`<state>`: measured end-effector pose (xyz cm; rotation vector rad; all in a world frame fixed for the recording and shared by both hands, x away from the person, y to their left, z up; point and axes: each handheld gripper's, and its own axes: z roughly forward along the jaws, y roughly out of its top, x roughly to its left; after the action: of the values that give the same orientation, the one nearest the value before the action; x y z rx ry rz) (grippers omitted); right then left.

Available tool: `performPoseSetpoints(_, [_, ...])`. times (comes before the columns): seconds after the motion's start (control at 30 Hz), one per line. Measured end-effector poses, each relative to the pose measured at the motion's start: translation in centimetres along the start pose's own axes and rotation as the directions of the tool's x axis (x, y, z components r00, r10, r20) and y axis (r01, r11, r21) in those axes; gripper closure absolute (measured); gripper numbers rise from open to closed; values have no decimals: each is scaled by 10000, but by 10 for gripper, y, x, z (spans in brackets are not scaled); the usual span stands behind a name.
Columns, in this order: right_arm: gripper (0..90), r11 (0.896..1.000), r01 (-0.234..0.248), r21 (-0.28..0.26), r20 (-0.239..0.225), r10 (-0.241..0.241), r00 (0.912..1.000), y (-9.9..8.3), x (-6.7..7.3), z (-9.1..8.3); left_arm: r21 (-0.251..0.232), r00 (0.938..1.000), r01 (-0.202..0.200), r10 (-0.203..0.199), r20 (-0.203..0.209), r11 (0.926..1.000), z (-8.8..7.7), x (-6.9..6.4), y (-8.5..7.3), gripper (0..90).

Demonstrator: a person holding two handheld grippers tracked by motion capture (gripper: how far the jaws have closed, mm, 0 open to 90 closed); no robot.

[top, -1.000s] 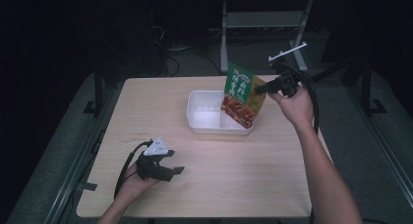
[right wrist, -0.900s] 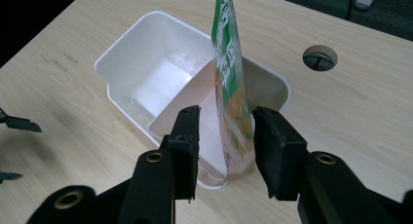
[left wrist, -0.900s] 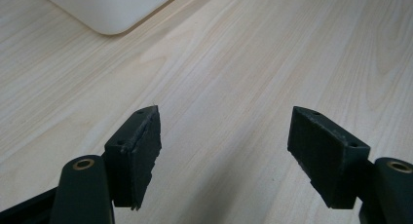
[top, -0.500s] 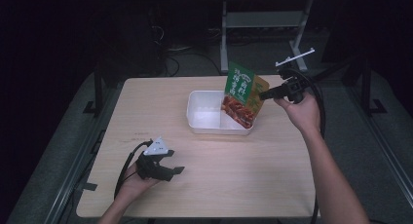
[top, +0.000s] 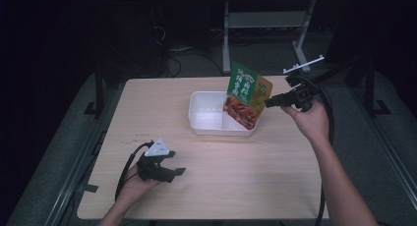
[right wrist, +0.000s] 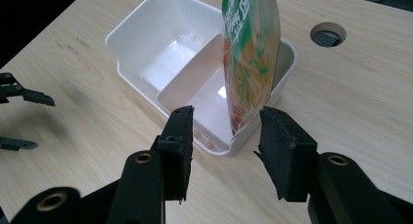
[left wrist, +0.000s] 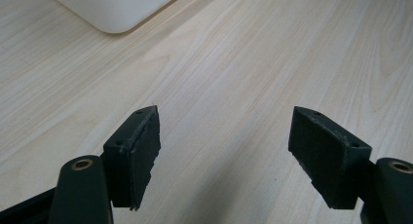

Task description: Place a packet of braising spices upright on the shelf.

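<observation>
The pouch [top: 248,94] stands on edge in the right compartment of the tray [top: 206,100], its lower end down on the tray floor and its top leaning out over the tray's right wall. It stands because that wall and the divider hem in its base; judged from this, it is delivered and needs no more support.

Your right gripper [top: 268,102] sits just right of the tray, level with the pouch's middle. In the right gripper view the pads [right wrist: 181,131] flank the pouch's near edge without touching it; the jaws have just been opening, and nothing is pinched between them. So: right gripper open, pouch released but not yet cleared. You hold that gripper level, pointing toward the tray, forearm reaching in from the near right, wrist raised off the table [top: 157,98].

Your left gripper [top: 179,171] rests on the table well to the near left of the tray, cradled in your hand, jaws spread wide over bare wood and holding nothing. It points roughly toward the tray's near corner [left wrist: 109,12]. Parked there, it stays out of the right hand's way.

Judgement: draw the right gripper straight back from the tray, so a pad does not catch the leaning pouch and tip it out.
</observation>
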<state>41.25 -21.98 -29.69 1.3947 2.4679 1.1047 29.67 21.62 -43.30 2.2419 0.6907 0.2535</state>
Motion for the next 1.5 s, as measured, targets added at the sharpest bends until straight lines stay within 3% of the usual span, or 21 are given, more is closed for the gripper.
performPoseSetpoints(0.83, [454,10000,-72,-19,-527,71,9986,-52,4,4,-36,10000,68,-69,-64,10000,0,1,0,268])
performPoseSetpoints(1.5, [443,9997,1,243,-822,19,9966,-87,12,18,-12,9998,145,-145,-104,9999,-1,2,-1,260])
